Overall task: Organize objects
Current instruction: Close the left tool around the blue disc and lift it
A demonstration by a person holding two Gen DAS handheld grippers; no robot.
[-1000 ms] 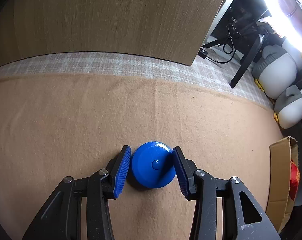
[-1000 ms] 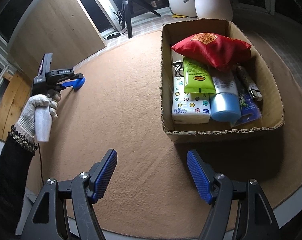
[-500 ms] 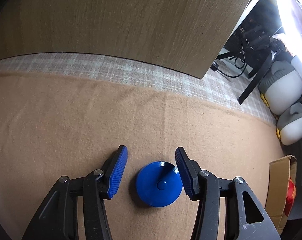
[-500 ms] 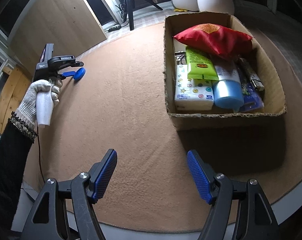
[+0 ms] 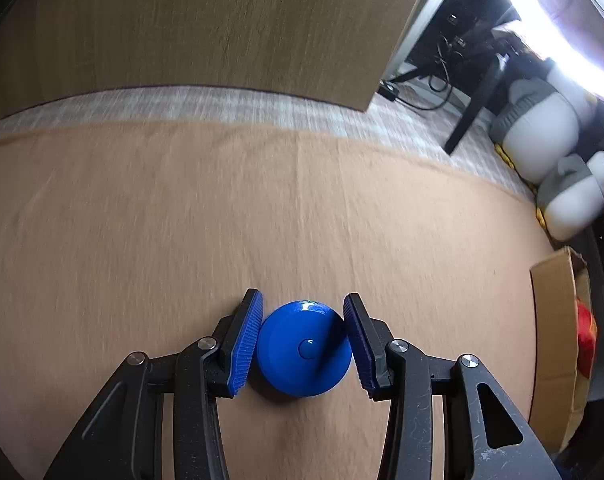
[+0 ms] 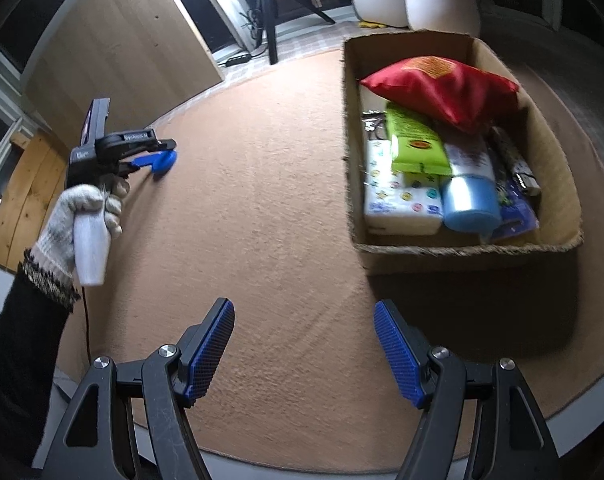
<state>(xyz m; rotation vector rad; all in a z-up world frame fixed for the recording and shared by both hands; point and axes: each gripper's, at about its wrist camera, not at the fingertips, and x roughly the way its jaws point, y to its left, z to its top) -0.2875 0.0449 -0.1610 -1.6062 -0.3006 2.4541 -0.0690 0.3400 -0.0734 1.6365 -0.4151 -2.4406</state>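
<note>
The right gripper (image 6: 303,346) hangs with fingers wide over bare tan carpet (image 6: 286,208), the cardboard box (image 6: 473,246) beyond, while the left gripper (image 5: 303,346) is closing around the blue disc (image 5: 303,348) on open carpet near its far edge.

You are in a home room fitted out for filming. A tan carpet (image 6: 270,184) covers the floor, plush penguins (image 5: 541,140) sit at the far right by a tripod (image 6: 268,20) and cables, and a cardboard box (image 6: 557,168) holds a cushion (image 6: 441,88) and toiletries.
</note>
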